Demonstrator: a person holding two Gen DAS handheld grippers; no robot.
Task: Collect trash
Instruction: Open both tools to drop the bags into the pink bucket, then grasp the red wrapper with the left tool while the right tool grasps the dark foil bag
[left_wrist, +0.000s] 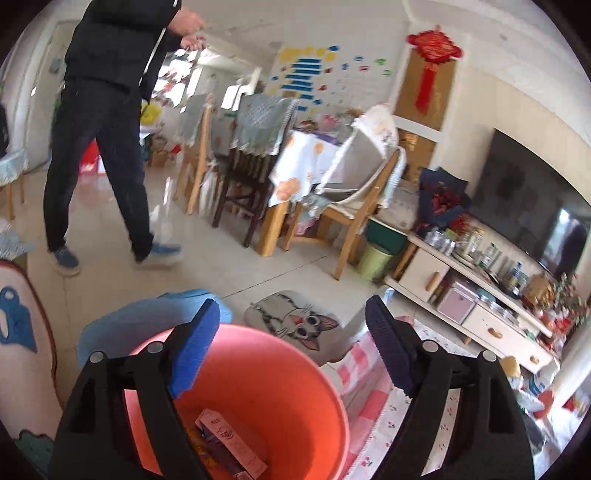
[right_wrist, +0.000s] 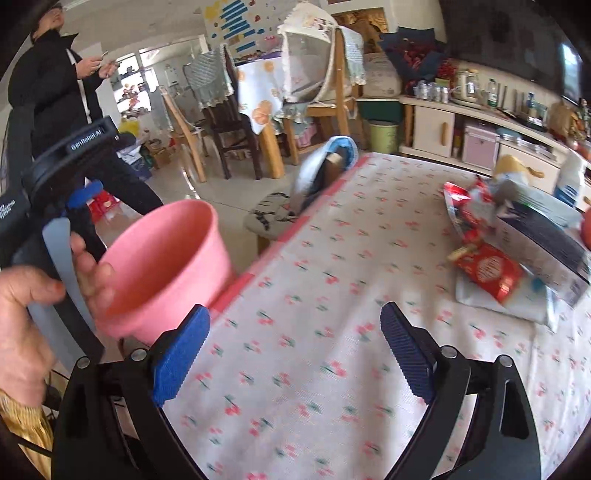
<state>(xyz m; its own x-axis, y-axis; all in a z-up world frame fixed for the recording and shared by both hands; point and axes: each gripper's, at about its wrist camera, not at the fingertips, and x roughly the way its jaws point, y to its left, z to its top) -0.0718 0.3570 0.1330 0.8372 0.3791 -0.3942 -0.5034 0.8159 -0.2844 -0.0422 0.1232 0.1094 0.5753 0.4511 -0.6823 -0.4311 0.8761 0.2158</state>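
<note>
A pink plastic bin (left_wrist: 280, 398) sits just below my left gripper (left_wrist: 291, 343), whose jaws stand wide apart and empty over its mouth. A flat carton (left_wrist: 231, 445) and other wrappers lie inside it. In the right wrist view the same bin (right_wrist: 166, 266) is held tilted against the left gripper's handle by a hand (right_wrist: 40, 306), beside the table edge. My right gripper (right_wrist: 295, 350) is open and empty above the cherry-print tablecloth (right_wrist: 332, 295). Red snack wrappers (right_wrist: 484, 269) lie on the cloth at the right.
A dark box (right_wrist: 543, 236) and a white bag (right_wrist: 491, 299) lie by the wrappers. A cat-print stool (left_wrist: 295, 321) stands beside the table. A person in black (left_wrist: 99, 129) stands on the floor beyond, near wooden chairs (left_wrist: 351, 221), a green bin (left_wrist: 376, 258) and a TV cabinet (left_wrist: 480, 295).
</note>
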